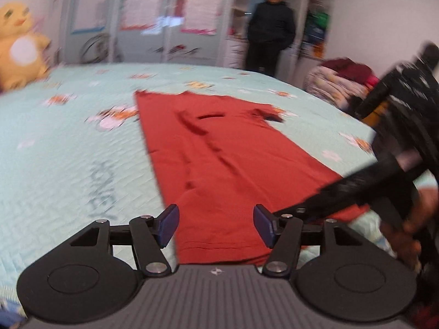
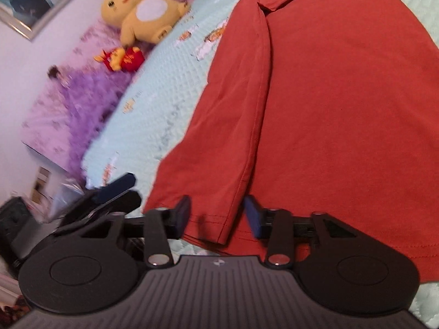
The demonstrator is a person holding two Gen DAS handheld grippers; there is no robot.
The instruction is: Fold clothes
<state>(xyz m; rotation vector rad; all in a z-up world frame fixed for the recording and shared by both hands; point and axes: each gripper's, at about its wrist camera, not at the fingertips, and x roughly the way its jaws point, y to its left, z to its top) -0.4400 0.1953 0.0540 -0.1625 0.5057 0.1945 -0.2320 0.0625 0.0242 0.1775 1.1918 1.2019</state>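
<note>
A rust-red shirt (image 1: 219, 150) lies flat on the mint bedspread (image 1: 68, 150), with its left side folded in and its hem nearest me. My left gripper (image 1: 216, 226) hangs open over the hem's middle, with cloth showing between its blue pads but not pinched. In the right wrist view the shirt (image 2: 329, 109) fills the frame. My right gripper (image 2: 217, 215) is open with the folded-over layer's hem corner between its fingers. The right gripper's blurred body (image 1: 356, 186) comes in from the right, a hand behind it. The left gripper (image 2: 115, 189) shows blurred beside the hem.
A yellow plush toy (image 2: 142, 11) and a small red one (image 2: 123, 59) sit by the purple headboard (image 2: 68, 109). A person in dark clothes (image 1: 270, 27) stands beyond the bed near wardrobe doors (image 1: 145, 19). A pile of clothes (image 1: 337, 82) lies at the far right.
</note>
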